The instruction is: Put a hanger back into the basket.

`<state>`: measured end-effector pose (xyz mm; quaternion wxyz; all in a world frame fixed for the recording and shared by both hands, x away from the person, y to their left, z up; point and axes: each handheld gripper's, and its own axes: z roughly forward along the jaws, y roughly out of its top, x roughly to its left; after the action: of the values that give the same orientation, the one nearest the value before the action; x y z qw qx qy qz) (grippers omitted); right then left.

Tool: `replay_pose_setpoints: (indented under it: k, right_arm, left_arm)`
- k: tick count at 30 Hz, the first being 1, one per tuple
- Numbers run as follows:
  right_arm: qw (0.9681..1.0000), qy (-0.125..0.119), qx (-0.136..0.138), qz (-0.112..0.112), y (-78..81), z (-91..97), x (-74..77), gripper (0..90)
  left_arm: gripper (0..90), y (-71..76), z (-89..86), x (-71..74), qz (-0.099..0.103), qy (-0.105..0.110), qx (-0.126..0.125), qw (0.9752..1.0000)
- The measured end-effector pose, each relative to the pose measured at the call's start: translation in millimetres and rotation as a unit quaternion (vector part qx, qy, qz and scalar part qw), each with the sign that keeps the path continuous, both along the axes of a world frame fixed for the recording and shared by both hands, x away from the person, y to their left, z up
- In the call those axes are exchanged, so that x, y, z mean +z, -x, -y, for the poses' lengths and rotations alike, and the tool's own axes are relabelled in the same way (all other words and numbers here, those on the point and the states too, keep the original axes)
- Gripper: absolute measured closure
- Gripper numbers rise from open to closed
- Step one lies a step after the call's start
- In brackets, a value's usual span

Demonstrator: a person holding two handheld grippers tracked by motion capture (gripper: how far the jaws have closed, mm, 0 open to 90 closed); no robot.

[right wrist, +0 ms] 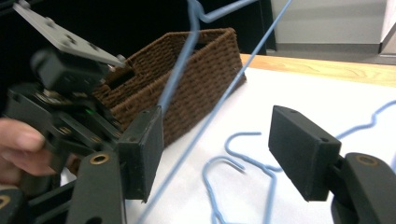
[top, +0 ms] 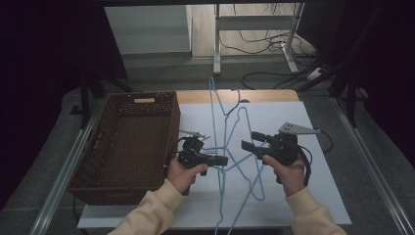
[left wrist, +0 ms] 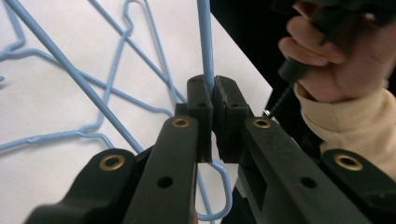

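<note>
A blue wire hanger (top: 214, 117) is held up off the white table top (top: 293, 196), tilted, with its long wires running up past both grippers. My left gripper (top: 224, 160) is shut on one wire of it; in the left gripper view the pads (left wrist: 201, 100) pinch the blue wire (left wrist: 206, 51). My right gripper (top: 248, 139) faces it from the right with its jaws open. In the right gripper view a wire of the hanger (right wrist: 219, 107) passes through the gap between the pads (right wrist: 299, 149) without being pressed. More blue hangers (top: 244, 122) lie tangled on the table.
A brown wicker basket (top: 173, 127) stands at the table's left, close to my left hand. A bare wooden strip (top: 264, 95) runs along the far edge. Beyond it are a desk frame (top: 218, 44) and floor cables. Metal rails (top: 372, 171) flank the table.
</note>
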<state>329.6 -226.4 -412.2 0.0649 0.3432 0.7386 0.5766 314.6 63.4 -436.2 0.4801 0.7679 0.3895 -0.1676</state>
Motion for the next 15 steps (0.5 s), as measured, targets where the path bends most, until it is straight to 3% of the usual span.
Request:
replay_pose_setpoints:
  k: [6,7,9,15]
  right_arm:
    - [0.9999,0.004,-0.011,-0.004,0.0,19.4,-7.9,34.2]
    - [0.9999,0.005,-0.015,-0.005,0.3,26.3,-10.4,34.2]
    - [0.9998,0.004,-0.019,-0.006,0.3,31.2,-12.6,34.2]
    - [0.9995,0.004,-0.03,-0.01,-0.8,40.8,-16.7,34.3]
  left_arm:
    - [85.3,7.7,0.8,13.3,0.014,-0.018,-0.016,0.9996]
    - [85.4,10.6,-1.3,21.1,0.026,-0.032,-0.019,0.999]
    - [85.8,12.3,-4.4,26.8,0.034,-0.037,-0.02,0.9985]
    - [86.2,12.7,-18.9,38.5,0.039,-0.034,-0.018,0.9985]
